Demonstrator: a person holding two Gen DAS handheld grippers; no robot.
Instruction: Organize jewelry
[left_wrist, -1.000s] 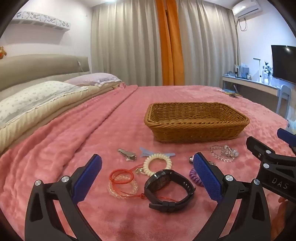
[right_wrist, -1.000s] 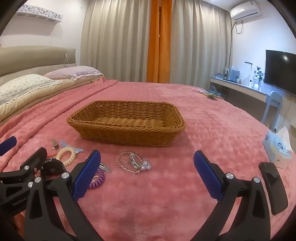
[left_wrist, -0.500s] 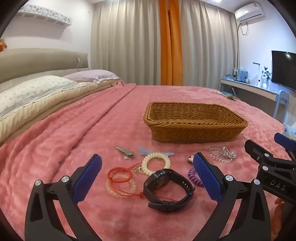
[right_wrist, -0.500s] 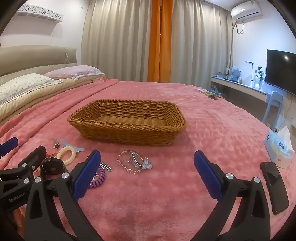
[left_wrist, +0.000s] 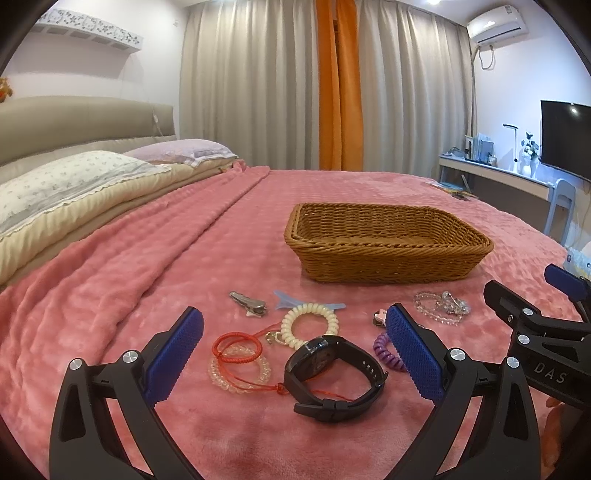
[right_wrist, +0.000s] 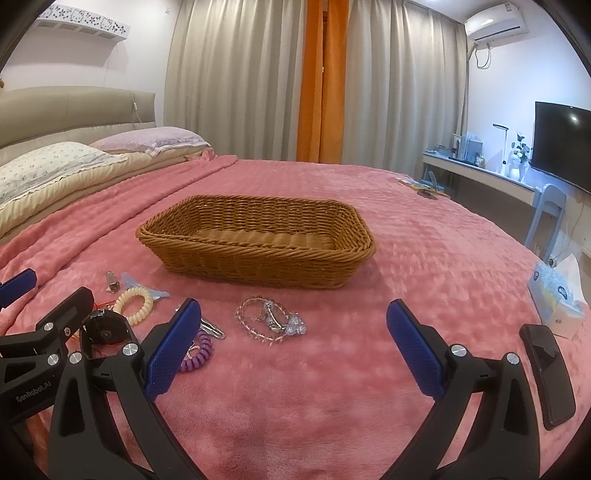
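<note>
A wicker basket (left_wrist: 388, 251) (right_wrist: 258, 251) sits empty on the pink bed. In front of it lie a black watch (left_wrist: 334, 378), a cream coil bracelet (left_wrist: 309, 325) (right_wrist: 133, 304), a red cord bracelet (left_wrist: 238, 347), a clear bead bracelet (left_wrist: 240, 371), a purple coil tie (left_wrist: 386, 349) (right_wrist: 197, 352), a silver clip (left_wrist: 248, 304), a blue clip (left_wrist: 306, 301) and a crystal bracelet (left_wrist: 439, 308) (right_wrist: 271, 321). My left gripper (left_wrist: 295, 352) is open, just above the watch. My right gripper (right_wrist: 291, 345) is open and empty, near the crystal bracelet.
Pillows (left_wrist: 66, 184) lie at the left along the headboard. A black phone (right_wrist: 548, 373) and a tissue pack (right_wrist: 557, 299) lie on the bed at the right. A desk (right_wrist: 480, 173) and a TV (right_wrist: 561, 144) stand beyond the bed.
Both views have shifted slightly, with the items a little lower and nearer in the left view. Both grippers stay open; nothing on the bed has moved.
</note>
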